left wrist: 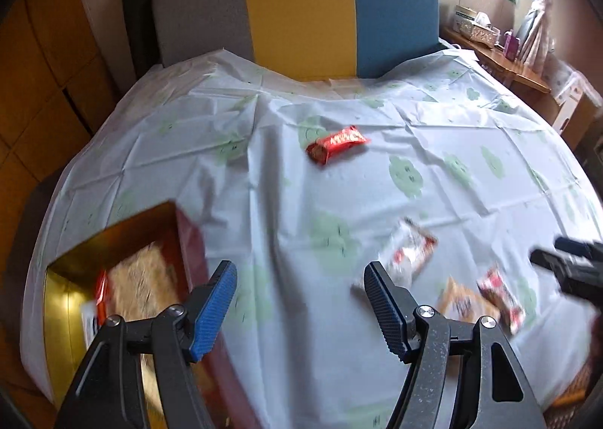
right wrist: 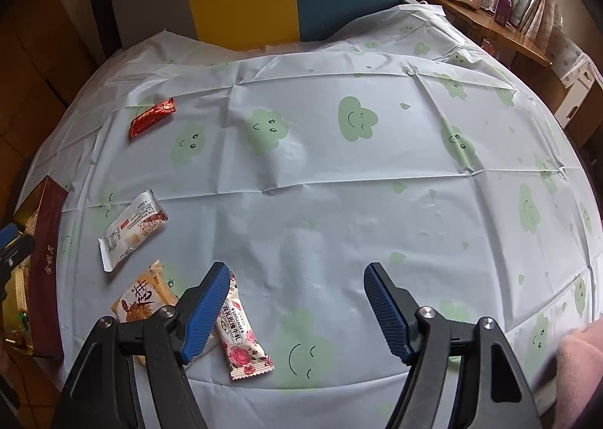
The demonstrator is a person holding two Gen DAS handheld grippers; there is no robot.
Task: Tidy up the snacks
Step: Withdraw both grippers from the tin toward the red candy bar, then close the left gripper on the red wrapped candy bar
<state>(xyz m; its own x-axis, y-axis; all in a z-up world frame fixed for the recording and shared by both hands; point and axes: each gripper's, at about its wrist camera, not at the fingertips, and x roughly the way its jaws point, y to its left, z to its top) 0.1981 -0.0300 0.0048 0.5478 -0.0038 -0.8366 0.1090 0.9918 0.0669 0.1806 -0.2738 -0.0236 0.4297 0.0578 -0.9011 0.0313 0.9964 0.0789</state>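
Right gripper: wide open, nothing between its blue pads, hanging over the cloth.
Rose pack: lower left of the right view, just beside the left pad and partly under it. Its long side runs up and down the frame, leaning a little.
Tan pack: just left of the rose pack, partly hidden by the pad.
White pack: farther up on the left, tilted.
Red pack: upper left, well apart from both grippers.
Left gripper: open too, holding nothing, near the box in the lower left of its view.
Box: already has some packs inside; the view is blurry there.
Nearer hand: the right one, I think; it would need to slide left to get the rose pack between its pads.
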